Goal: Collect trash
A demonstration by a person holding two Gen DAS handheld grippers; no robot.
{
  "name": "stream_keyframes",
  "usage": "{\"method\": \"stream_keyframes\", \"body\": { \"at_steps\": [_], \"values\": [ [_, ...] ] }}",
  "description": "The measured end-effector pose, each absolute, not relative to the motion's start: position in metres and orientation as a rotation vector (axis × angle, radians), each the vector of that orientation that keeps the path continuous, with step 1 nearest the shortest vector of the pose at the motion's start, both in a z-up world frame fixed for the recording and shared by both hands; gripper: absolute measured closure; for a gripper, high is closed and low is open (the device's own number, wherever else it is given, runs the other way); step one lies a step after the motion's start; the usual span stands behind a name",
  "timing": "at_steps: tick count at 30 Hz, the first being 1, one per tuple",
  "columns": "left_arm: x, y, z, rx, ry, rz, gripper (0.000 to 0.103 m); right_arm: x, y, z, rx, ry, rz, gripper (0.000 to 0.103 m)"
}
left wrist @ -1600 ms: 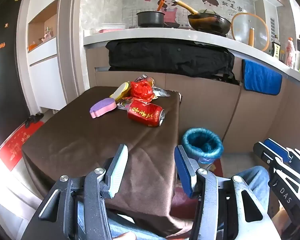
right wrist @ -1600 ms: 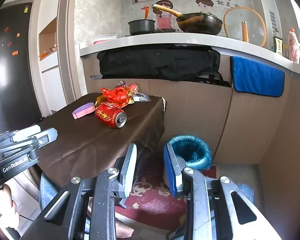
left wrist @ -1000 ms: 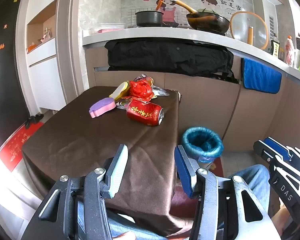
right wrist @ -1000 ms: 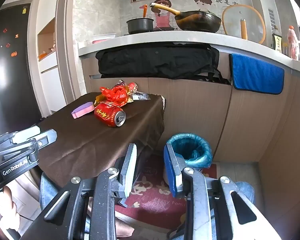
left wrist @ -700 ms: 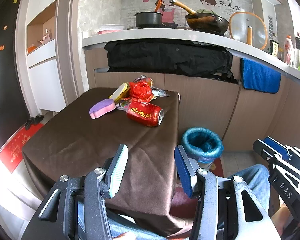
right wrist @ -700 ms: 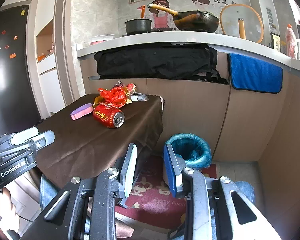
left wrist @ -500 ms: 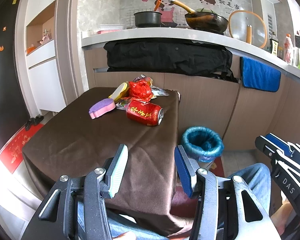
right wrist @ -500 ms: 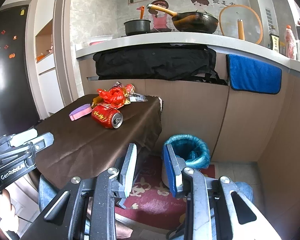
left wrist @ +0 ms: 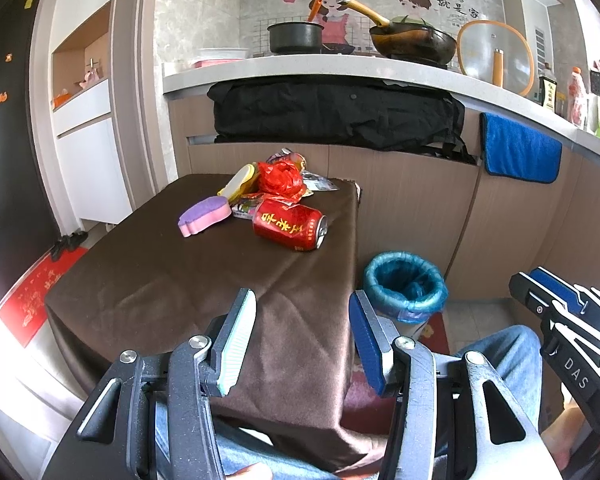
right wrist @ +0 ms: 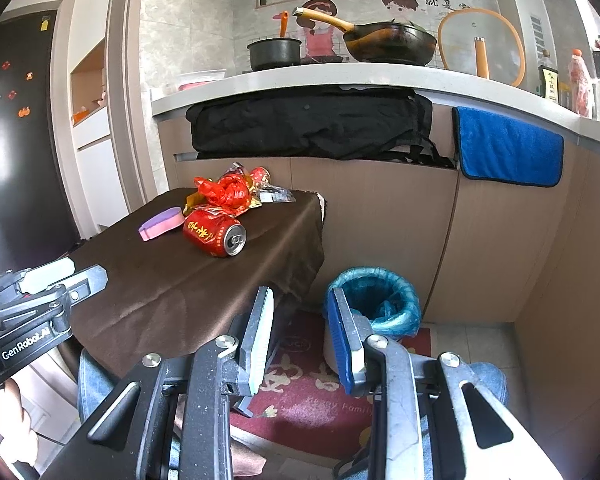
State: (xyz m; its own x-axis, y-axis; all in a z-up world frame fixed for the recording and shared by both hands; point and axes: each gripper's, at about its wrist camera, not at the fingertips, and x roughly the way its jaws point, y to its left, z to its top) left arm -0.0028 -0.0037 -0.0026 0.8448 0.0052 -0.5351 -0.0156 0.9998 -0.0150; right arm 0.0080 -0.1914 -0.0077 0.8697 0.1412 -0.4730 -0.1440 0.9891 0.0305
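Observation:
A red drink can (left wrist: pixel 289 227) (right wrist: pixel 215 233) lies on its side at the far end of the brown-clothed table (left wrist: pixel 172 280) (right wrist: pixel 172 280). Behind it sit a crumpled red plastic bag (left wrist: pixel 280 176) (right wrist: pixel 224 192), wrappers and a yellow item (left wrist: pixel 238 180); a purple-and-pink sponge (left wrist: pixel 205 221) (right wrist: pixel 161 223) lies to the left. A bin with a blue liner (left wrist: pixel 405 286) (right wrist: pixel 376 300) stands on the floor right of the table. My left gripper (left wrist: pixel 302 332) hangs open above the table's near edge, empty. My right gripper (right wrist: pixel 300 334) is open and empty, off the table's right side near the bin.
A kitchen counter (left wrist: pixel 340 68) with a pot, a wok and a lid runs along the back. A black cloth (left wrist: pixel 332 116) and a blue towel (left wrist: pixel 520 152) hang from it. A red mat (right wrist: pixel 312 392) lies on the floor. A person's jeans-clad legs (left wrist: pixel 500 352) show below.

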Motion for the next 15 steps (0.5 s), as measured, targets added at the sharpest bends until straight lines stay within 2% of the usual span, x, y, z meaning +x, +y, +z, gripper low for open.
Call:
{"method": "stream_keyframes", "body": {
  "at_steps": [15],
  "values": [
    [-0.0028,-0.0046,-0.0026,-0.019,0.565,0.012,0.053,0.0083,-0.1915,-0.0074,-0.008,0.495,0.149,0.076]
  ]
}}
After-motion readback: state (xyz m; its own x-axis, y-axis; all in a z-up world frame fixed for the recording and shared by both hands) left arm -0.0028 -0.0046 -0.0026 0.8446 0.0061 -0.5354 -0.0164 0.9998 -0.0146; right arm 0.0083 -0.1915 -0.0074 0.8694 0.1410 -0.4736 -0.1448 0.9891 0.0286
